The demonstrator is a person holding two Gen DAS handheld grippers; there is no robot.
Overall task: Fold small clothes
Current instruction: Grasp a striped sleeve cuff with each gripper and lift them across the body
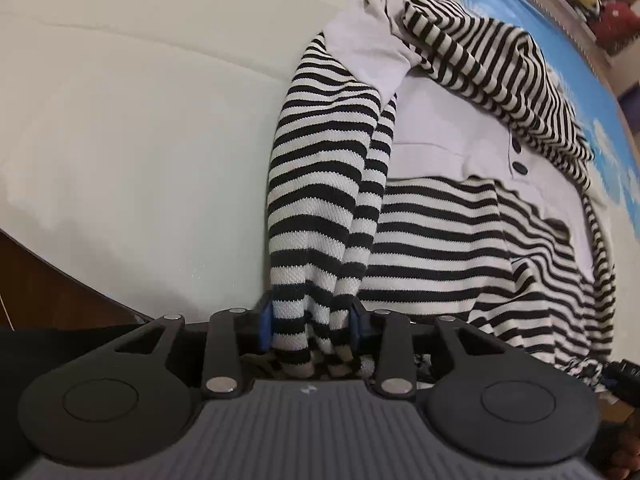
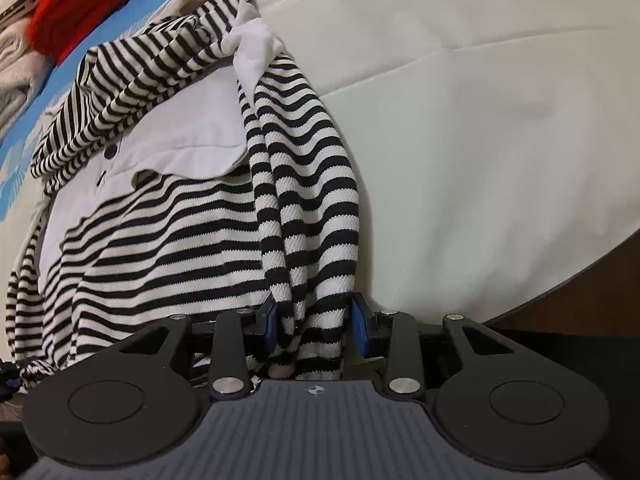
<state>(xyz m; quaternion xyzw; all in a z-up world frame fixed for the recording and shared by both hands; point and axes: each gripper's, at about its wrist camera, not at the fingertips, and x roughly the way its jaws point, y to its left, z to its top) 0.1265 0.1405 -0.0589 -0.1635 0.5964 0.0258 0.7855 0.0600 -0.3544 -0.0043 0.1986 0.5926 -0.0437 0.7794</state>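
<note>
A small black-and-white striped top [image 1: 460, 240] with a white collar and dark buttons [image 1: 519, 167] lies crumpled on a white sheet; it also shows in the right wrist view [image 2: 160, 248]. My left gripper [image 1: 311, 322] is shut on the cuff end of one striped sleeve [image 1: 320, 200], which runs away from it toward the shoulder. My right gripper [image 2: 316, 326] is shut on the cuff end of a striped sleeve [image 2: 304, 200] in the same way. The far sleeve or hood part [image 2: 132, 80] is bunched at the top of the garment.
The white sheet [image 1: 140, 140] covers the surface, with a blue patterned strip [image 2: 24, 152] along its far edge. A red knit item [image 2: 76, 12] and grey cloth [image 2: 12, 76] lie beyond the garment. The table's dark edge [image 2: 580, 280] and wooden floor lie nearby.
</note>
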